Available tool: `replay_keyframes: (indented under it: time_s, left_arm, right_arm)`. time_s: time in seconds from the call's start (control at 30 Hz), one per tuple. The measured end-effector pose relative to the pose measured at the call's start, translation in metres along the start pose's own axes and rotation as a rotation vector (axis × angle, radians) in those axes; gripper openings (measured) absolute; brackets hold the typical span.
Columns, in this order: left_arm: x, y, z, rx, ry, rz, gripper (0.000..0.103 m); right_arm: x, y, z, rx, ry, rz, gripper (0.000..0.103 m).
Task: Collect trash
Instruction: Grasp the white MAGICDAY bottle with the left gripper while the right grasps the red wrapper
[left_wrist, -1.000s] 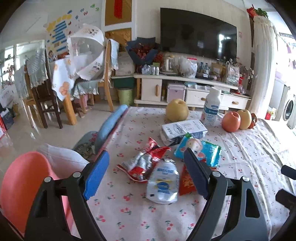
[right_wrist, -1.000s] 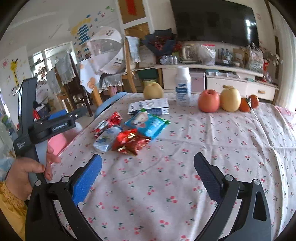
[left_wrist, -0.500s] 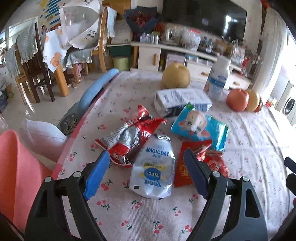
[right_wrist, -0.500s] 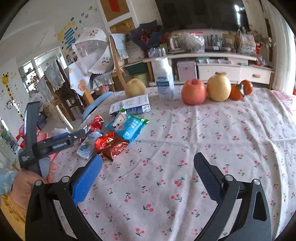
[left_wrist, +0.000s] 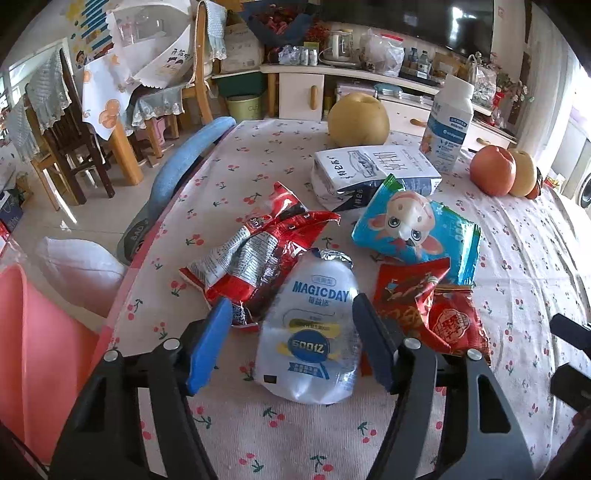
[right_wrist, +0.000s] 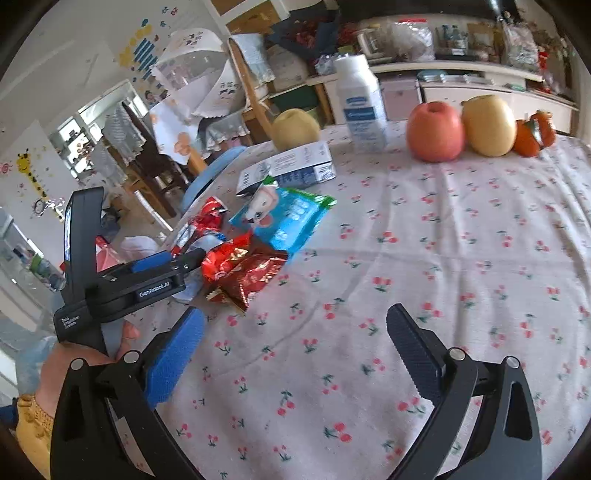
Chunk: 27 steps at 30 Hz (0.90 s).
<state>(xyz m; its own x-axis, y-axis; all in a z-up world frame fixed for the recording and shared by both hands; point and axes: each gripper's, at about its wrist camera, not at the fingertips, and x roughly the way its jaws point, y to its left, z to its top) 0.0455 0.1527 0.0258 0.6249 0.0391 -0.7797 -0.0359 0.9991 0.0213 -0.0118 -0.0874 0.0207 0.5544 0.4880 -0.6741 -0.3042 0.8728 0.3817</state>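
Note:
A flattened clear MAGICDAY pouch (left_wrist: 314, 332) lies on the cherry-print tablecloth (left_wrist: 258, 435). My left gripper (left_wrist: 291, 343) is open, its fingers on either side of the pouch's lower half. Beside the pouch lie a red-and-silver wrapper (left_wrist: 258, 254), a blue cartoon snack bag (left_wrist: 413, 229), a red foil packet (left_wrist: 436, 310) and a white carton (left_wrist: 373, 166). My right gripper (right_wrist: 295, 343) is open and empty above bare cloth, right of the trash pile (right_wrist: 251, 266). The left gripper's body (right_wrist: 147, 284) shows in the right wrist view, covering the pouch.
A pear (left_wrist: 358, 118), a white bottle (left_wrist: 450, 122), an apple (left_wrist: 493, 170) and another pear (left_wrist: 522, 171) stand at the table's far side. A pink bin with a white liner (left_wrist: 44, 314) sits off the table's left edge. A blue chair back (left_wrist: 184, 166) is close by.
My left gripper has moved forward and down until its fingers straddle the MAGICDAY pouch. My right gripper has moved forward over the table, closer to the trash and fruit.

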Motion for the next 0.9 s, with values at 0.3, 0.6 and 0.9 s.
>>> replay_keyframes:
  time_s: [0.3,0.6,0.9]
  left_arm:
    - [-0.001,-0.018,-0.004,0.047,-0.001,-0.041,0.061]
    - [0.000,-0.056,-0.012,0.105,0.053,-0.227,0.060]
    - [0.000,-0.071,-0.019,0.188,0.032,-0.118,0.061]
  right_arm:
    - [0.025,-0.001,0.008,0.016,0.050,0.081,0.073]
    - [0.021,-0.016,0.017,0.030,0.051,0.014,0.068]
    - [0.025,-0.017,0.011,-0.041,0.066,-0.107,0.068]
